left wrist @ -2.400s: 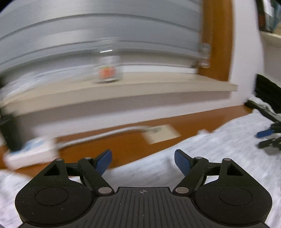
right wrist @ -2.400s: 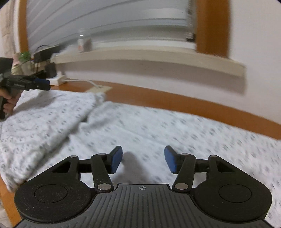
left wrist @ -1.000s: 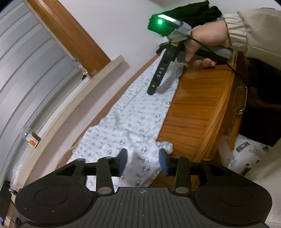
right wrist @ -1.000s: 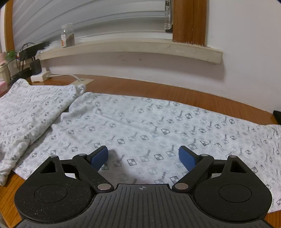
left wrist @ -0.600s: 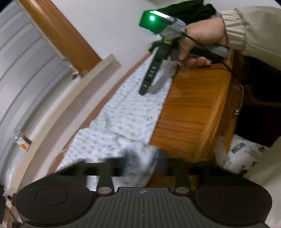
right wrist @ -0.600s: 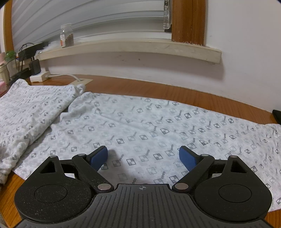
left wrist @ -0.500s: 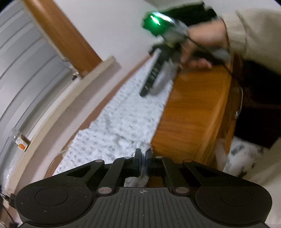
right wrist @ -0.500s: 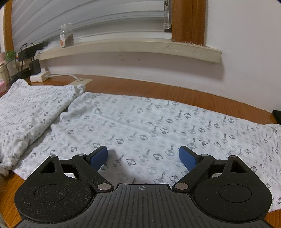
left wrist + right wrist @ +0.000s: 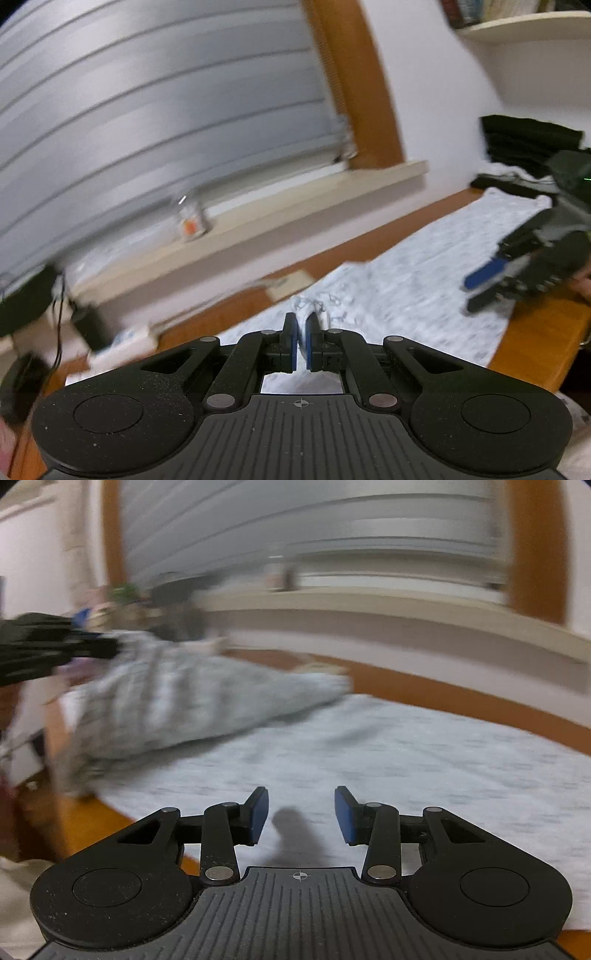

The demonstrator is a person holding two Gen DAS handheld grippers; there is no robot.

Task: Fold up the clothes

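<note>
Slippage is your first worry. Your left claw (image 9: 301,341) is pinched tight on only a small tuft of the patterned garment (image 9: 406,295), right at a corner, and most of the cloth still lies spread on the wooden counter (image 9: 535,339). If you carry that corner across quickly, the drag of the trailing fabric could pull the tuft out from between the pads, or bunch the layer into a crooked fold. From the right wrist view the lifted part of the garment (image 9: 192,701) already hangs as a loose, rumpled ridge off that left claw (image 9: 92,646), so the edge may land skewed rather than square on the flat part.

Second risk: your right claw (image 9: 301,819) is closing, yet its pads hover just above the flat cloth with nothing between them. If they finish closing there, they could catch nothing at all, or nip a fold from the middle of the panel instead of the hem, and the two sides would then fold unevenly. Both views are smeared with motion, so I cannot tell exactly where the near hem sits relative to the right pads.

Clutter along the back, a small jar (image 9: 190,221) on the window ledge and a plug block with cables (image 9: 88,325) at the counter's far left, sits near the swinging cloth and could be brushed.
</note>
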